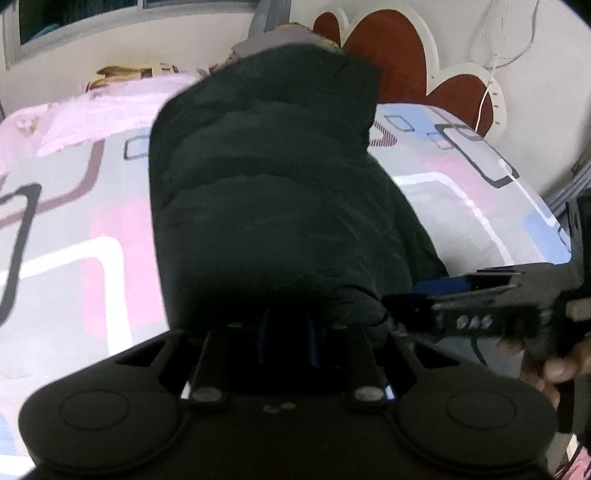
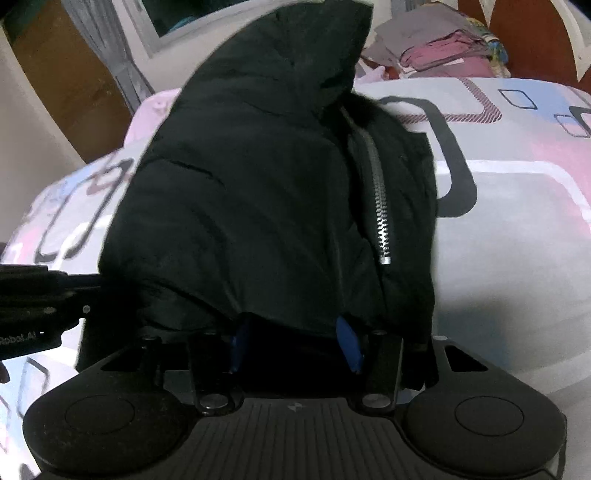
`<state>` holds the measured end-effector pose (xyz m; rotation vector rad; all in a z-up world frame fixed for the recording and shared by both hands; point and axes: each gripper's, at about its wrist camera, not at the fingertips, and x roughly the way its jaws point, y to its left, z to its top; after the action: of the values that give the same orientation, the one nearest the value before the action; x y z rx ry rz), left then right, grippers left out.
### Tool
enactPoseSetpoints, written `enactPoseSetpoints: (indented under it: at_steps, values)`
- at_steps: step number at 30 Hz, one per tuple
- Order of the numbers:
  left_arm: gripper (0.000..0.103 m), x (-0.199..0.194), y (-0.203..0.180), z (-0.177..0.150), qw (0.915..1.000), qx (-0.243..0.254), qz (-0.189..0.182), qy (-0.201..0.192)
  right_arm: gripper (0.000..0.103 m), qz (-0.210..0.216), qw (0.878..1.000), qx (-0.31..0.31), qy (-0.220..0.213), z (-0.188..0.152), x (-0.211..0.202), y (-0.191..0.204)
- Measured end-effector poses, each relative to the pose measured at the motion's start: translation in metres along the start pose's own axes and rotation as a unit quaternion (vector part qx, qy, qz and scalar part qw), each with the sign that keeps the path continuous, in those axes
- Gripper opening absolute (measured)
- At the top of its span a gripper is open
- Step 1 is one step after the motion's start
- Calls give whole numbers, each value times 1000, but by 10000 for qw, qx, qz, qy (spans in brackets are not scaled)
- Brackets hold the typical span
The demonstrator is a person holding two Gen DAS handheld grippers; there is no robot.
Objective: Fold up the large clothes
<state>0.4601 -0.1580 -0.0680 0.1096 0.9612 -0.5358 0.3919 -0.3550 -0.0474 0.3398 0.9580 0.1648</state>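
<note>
A large black puffer jacket lies on the bed, stretching away from both grippers. In the right wrist view the jacket shows a silver zipper along its right side. My left gripper is shut on the jacket's near edge, its blue pads mostly buried in fabric. My right gripper is also shut on the near edge, with the cloth draped over its blue pads. The right gripper also shows in the left wrist view, close by on the right, and the left gripper shows in the right wrist view, at left.
The bed has a sheet patterned in grey, pink and blue. A pink cloth lies at its far left. A pile of folded clothes sits near the brown and white headboard. A window and curtain stand behind.
</note>
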Motion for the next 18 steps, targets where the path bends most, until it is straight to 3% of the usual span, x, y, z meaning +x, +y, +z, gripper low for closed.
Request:
enactPoseSetpoints:
  at_steps: [1,2,3,5,9,12,14,18]
  values:
    - [41,-7,3,3,9999,-43,39,-113,54,58,9999,76,-126,2,-7,-3]
    - [83,-15,7,4,9996,-87,99,-266,63,197,9992,197,-288,4,-16,-8]
    - [99,-22,11,3,9985,-132,188,-497,76,372,9981,313,-387,6,-22,-13]
    - [100,-28,25,9,9967,-295,309,-696,76,501,9958,602,-473,14,-28,-25]
    - [97,-25,62,20,9926,-928,99,-780,75,508,9901,849,-998,38,-43,-43]
    - [82,-20,76,36,9891,-1096,7,-986,51,445,9877,481,-1423,76,-48,-36]
    - [74,-11,79,56,9887,-1065,97,-1052,51,428,9862,233,-1580,104,-44,-26]
    - [70,12,85,100,9883,-1161,136,-983,50,347,9881,-155,-1492,154,-24,-10]
